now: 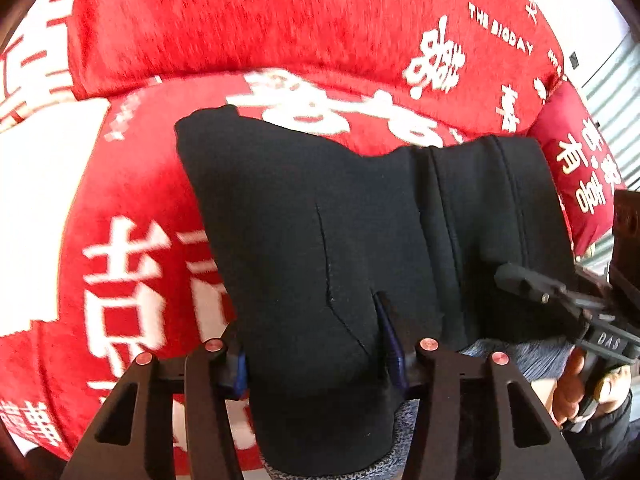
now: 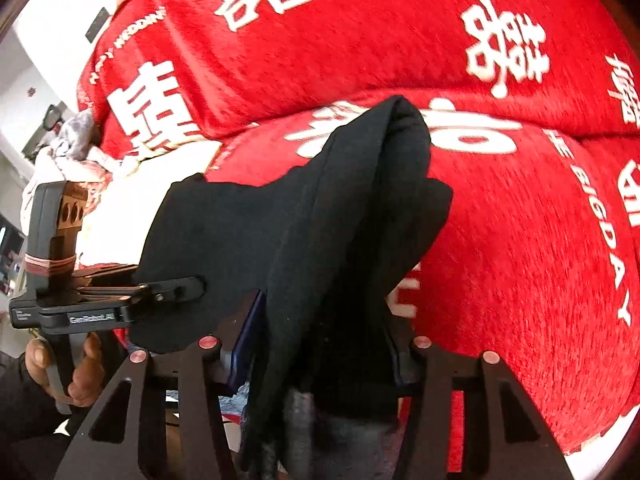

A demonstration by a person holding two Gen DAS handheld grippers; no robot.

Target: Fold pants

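Left wrist: my left fingers pinch the black pants, near edge lifted off the red blanket. Right wrist: my right fingers pinch bunched pants too, cloth draped over them.

Your left wrist camera sits just behind the left tongs and looks steeply down along them, very close to the black pants that fill the middle of its view, with the red cover behind. Your right wrist camera looks the same way from behind the right tongs, equally near. Both views share the pants and the red cover. Each also catches the other tool: the right tongs at the left view's right edge, the left tongs at the right view's left edge.
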